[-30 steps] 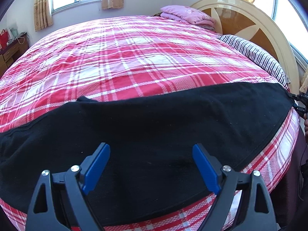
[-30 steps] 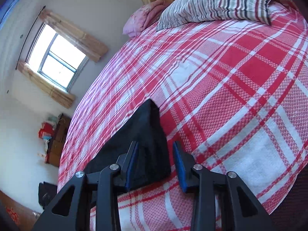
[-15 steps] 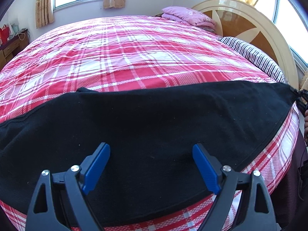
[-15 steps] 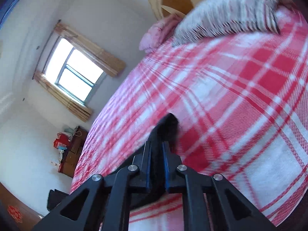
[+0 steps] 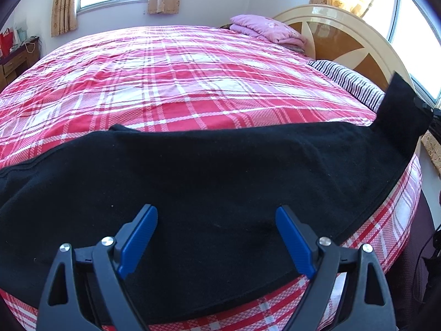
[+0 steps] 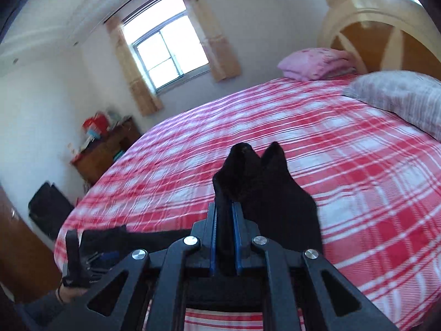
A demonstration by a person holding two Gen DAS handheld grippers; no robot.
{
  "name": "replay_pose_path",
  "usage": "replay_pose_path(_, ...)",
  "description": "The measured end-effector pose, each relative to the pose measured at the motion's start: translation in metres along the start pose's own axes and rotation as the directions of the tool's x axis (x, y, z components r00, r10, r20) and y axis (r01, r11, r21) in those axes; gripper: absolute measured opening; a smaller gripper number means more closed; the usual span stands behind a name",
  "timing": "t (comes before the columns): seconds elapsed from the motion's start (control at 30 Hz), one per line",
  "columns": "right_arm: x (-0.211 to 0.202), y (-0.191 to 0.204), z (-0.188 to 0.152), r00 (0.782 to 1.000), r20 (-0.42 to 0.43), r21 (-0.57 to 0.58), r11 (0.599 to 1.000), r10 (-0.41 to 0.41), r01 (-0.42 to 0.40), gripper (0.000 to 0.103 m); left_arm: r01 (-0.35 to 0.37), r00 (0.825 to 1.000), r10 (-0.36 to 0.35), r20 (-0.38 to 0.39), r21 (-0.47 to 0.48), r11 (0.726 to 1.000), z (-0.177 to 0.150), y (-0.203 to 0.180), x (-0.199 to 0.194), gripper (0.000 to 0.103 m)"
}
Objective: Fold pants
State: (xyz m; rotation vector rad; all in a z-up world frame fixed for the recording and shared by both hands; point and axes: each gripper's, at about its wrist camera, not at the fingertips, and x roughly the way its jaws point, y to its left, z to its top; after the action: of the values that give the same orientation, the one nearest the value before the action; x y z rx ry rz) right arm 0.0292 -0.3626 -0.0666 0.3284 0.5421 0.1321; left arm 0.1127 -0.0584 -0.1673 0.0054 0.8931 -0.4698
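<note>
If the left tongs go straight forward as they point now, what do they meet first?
Most likely the black pants: the open left tongs point over them, with the plaid bed cover beyond. Height above the cloth is unclear.

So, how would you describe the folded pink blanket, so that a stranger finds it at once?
Start at the curved wooden headboard of the bed. At its far end, on the red plaid sheet, lies the pink blanket. Unlike the striped pillow nearby, it is plain pink and folded.

Pants (image 5: 193, 182) cut off at left edge
</note>
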Motion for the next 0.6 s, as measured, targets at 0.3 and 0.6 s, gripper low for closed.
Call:
replay_pose_path(0.3, 0.062, 0.061, -0.025, 0.99, -0.126, -0.092, 0.993, 0.063, -0.075, 0.01, 0.015, 1.0, -0.015, 0.006, -0.001, 1.0, -0.002, 0.002, -0.002, 0.09)
replay_pose_path(0.6, 0.098, 0.101, -0.039, 0.977, -0.189, -0.155, 0.979, 0.101, -0.131, 0.01, 0.019, 1.0, -0.019, 0.013, 0.005, 1.0, -0.004, 0.002, -0.001, 0.092)
